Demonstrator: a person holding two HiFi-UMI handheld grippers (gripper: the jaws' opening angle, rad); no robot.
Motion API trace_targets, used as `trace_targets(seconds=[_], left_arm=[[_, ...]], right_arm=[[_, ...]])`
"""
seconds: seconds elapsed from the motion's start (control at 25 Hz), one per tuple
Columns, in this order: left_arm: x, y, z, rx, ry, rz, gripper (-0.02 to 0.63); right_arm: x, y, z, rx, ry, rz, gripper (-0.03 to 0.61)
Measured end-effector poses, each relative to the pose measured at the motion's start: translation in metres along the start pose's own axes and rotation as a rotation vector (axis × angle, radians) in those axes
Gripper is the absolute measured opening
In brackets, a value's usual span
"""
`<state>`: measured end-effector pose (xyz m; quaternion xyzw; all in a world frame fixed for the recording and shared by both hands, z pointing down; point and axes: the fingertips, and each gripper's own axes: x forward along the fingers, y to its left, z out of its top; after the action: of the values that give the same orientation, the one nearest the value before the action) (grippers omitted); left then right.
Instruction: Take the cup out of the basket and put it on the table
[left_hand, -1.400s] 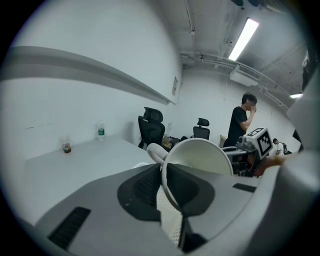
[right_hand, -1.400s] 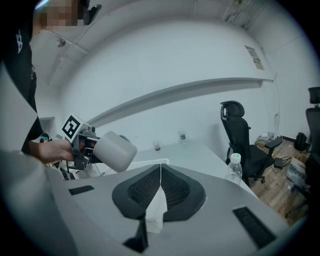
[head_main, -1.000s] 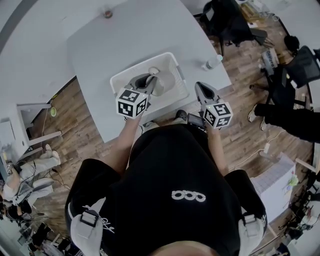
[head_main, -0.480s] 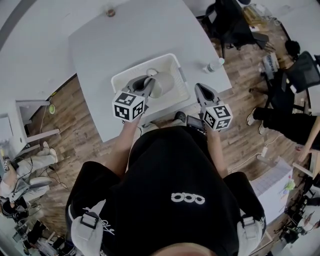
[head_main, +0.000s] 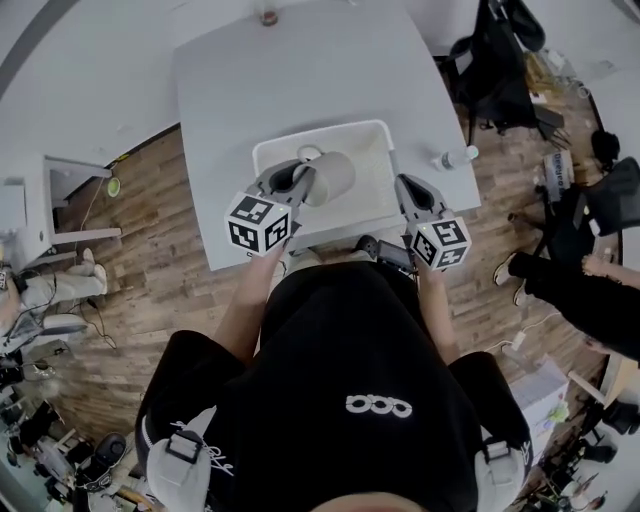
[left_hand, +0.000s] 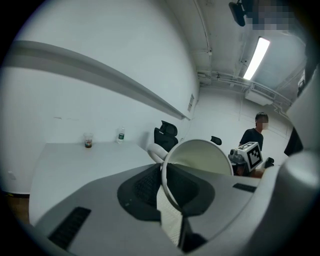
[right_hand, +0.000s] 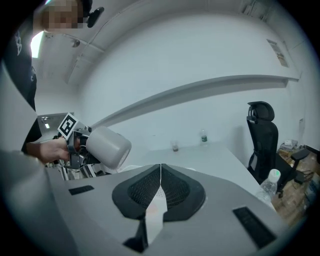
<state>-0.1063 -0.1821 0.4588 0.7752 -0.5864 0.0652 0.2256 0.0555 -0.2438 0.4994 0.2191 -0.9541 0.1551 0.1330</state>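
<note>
A smooth, round, pale cup (head_main: 330, 176) hangs in the air, tipped on its side over the white basket (head_main: 387, 160). The left gripper (left_hand: 165, 182) is clamped on the cup's thin rim, with one jaw inside the cup and one outside. The cup's curved handle (left_hand: 151, 149) sticks out to one side. The basket is a box shape with rounded corners and smooth plastic-looking walls. It sits near the front edge of a flat white table (head_main: 300, 70). The right gripper (right_hand: 160, 182) is off to the basket's right side. Its two jaws are pressed together with nothing between them. Its black pads (right_hand: 142, 189) are covered in tiny bumps, like a net. Each gripper has a grey shell and a cube with black and white squares. A clear bottle (head_main: 455, 157) with a white cap stands at the table's right edge, well apart from the basket.
</note>
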Motion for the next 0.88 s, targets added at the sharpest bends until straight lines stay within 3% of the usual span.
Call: trace_targets(seconds=[0.56, 0.88], left_arm=[[-0.171, 0.095, -0.04, -0.153, -0.133, 0.349, 0.041], [-0.25, 0.128, -0.069, -0.2, -0.157, 0.462, 0.041]], right_arm=[[0.107, 0.139, 0.01, -0.14, 0.059, 0.342, 0.026], [0.144, 0.224, 0.002, -0.182, 0.08, 0.468, 0.026]])
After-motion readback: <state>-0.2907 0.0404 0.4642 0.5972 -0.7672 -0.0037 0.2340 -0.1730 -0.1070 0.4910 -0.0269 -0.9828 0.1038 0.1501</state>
